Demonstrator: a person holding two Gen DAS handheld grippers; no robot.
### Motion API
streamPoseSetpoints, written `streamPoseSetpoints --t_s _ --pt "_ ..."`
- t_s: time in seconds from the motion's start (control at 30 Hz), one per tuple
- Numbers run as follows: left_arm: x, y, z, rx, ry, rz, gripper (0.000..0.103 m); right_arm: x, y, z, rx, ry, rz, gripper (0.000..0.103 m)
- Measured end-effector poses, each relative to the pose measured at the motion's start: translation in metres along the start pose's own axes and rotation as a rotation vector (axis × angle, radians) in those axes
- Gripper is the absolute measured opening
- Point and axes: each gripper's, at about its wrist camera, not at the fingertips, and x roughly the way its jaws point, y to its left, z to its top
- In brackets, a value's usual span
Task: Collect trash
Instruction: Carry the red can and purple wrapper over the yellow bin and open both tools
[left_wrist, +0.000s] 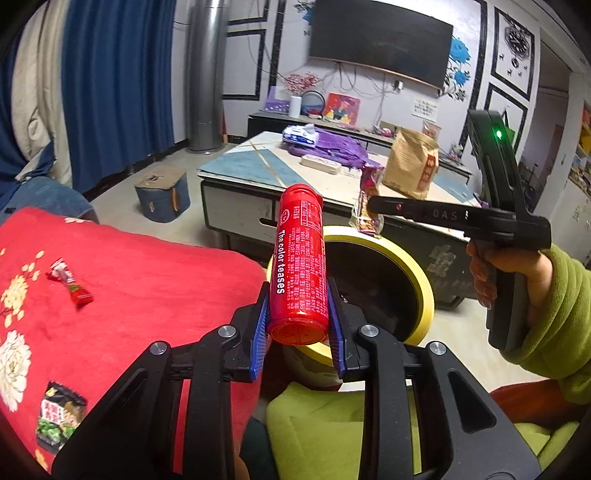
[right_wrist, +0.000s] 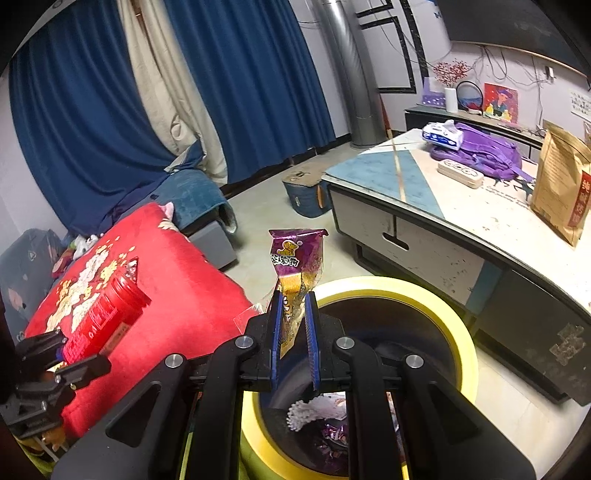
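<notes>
My left gripper (left_wrist: 298, 314) is shut on a red plastic tube (left_wrist: 300, 258) with white print, held upright beside the yellow-rimmed bin (left_wrist: 424, 291); the same tube (right_wrist: 99, 325) shows at the left of the right wrist view. Over the bin's near rim (right_wrist: 436, 295), my right gripper (right_wrist: 295, 325) is shut on a purple and gold snack wrapper (right_wrist: 295, 258). In the left wrist view that wrapper (left_wrist: 369, 199) hangs from the right gripper's tip (left_wrist: 373, 204), held by a hand in a green sleeve (left_wrist: 554, 314). A small red candy wrapper (left_wrist: 70, 284) and a dark snack packet (left_wrist: 59, 417) lie on the red blanket (left_wrist: 147, 295).
Trash lies inside the bin (right_wrist: 325, 417). Behind it stands a low coffee table (right_wrist: 424, 192) with a brown paper bag (right_wrist: 561, 188), a purple backpack (right_wrist: 480, 151) and a tissue pack (right_wrist: 441, 134). A blue stool (left_wrist: 162, 195) sits on the floor by blue curtains (left_wrist: 114, 85).
</notes>
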Motion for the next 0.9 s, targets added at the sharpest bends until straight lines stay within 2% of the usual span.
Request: streamPoseSetpoints --t_s 0.5,0.9 --pt "0.061 -0.023 0.0 0.063 0.117 -0.076 0.021 0.014 -0.036 -0.011 0.078 0.078 -0.041 0.013" --pt "0.096 -0.044 0.001 0.111 0.173 -0.096 0.021 0.012 -0.058 -0.014 0.157 0.082 -0.053 0.014"
